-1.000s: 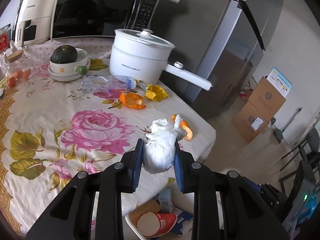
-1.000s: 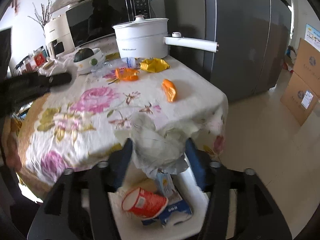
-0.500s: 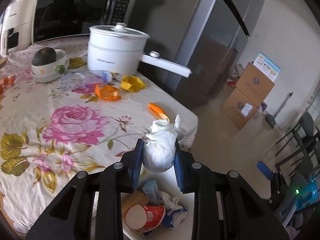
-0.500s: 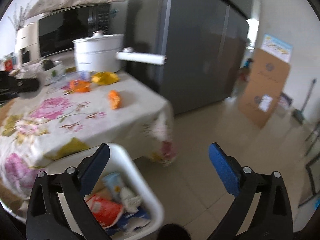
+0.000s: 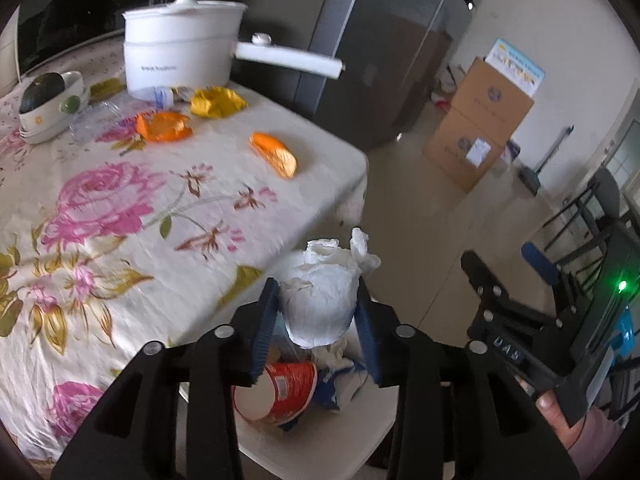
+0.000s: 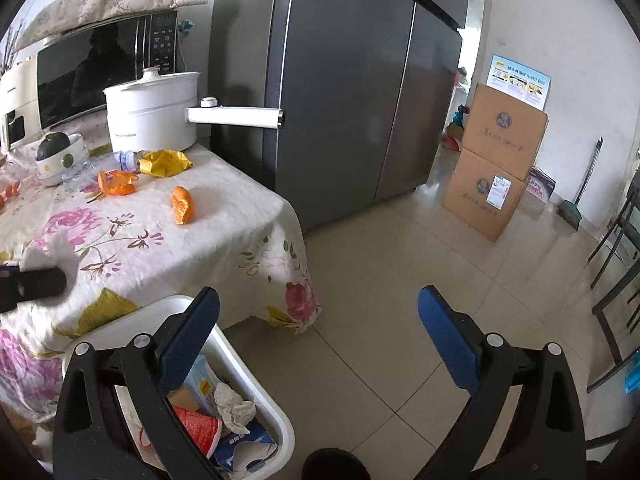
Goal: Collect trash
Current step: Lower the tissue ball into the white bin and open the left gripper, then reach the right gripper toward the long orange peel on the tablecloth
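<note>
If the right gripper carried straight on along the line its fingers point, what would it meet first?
Probably the bare tiled floor. The right gripper is wide open and empty, and nothing shows between its fingers. The white bin lies left of that line, though depth is hard to judge.

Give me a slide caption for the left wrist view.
Left gripper, its fingers opening around a crumpled white tissue wad, above the white trash bin.

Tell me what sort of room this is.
Most likely a home kitchen or dining area: a tall dark-grey refrigerator, a black microwave oven and a white electric cooking pot with a long handle stand at a table with a floral tablecloth.
</note>
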Motion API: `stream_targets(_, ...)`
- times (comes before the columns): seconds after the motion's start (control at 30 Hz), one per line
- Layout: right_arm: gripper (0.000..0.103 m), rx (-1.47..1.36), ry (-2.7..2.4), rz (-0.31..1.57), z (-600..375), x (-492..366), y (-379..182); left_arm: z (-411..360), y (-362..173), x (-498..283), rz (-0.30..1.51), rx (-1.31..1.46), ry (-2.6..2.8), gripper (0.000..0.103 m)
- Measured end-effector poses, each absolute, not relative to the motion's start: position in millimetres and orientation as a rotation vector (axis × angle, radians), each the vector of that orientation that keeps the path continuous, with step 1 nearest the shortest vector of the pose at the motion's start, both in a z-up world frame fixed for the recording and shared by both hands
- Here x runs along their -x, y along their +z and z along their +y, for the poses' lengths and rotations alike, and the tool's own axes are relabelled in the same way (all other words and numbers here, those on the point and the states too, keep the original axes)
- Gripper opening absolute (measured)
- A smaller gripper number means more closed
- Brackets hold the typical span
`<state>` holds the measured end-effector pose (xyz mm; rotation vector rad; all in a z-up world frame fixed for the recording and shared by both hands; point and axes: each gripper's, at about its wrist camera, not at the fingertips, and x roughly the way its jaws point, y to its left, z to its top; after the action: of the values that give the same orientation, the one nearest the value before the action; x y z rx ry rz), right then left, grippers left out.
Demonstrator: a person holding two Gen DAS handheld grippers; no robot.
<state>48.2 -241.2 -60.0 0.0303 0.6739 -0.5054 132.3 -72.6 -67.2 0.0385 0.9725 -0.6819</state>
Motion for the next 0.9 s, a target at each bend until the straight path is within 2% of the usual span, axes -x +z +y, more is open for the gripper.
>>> stream_targets(0.07,0.096,-0.038,-0.512,0.675,-243,-48,-60,-75,-72,-132,0.996,-0.053,-0.683,0.044)
stream_targets(0.13,0.096,-0.048,-0.513,0.681,-245,-48,-61,-78,-77,-132,1.022,-0.061,-0.682,0.052)
stream_targets(0.2,0.096,-0.055,-0.514,0.691,-246,-49,-62,-81,-81,-132,1.042,-0.074,-0.689,0.055)
stream_targets(0.3,0.096,-0.062,-0.517,0.701,-247,-50,-63,-86,-86,-128,1.059,-0.107,-0.691,0.065)
stream_targets(0.67,0.096,-0.115,-0.516,0.763,-253,-65,-71,-79,-85,-136,1.069,-0.090,-0.652,0.065)
stream_targets(0.8,0.096,-0.093,-0.484,0.801,-247,-86,-70,-64,-80,-149,1.060,-0.030,-0.611,0.073)
stream_targets(0.9,0.096,-0.050,-0.464,0.805,-238,-102,-66,-51,-78,-161,1.063,0.024,-0.580,0.073)
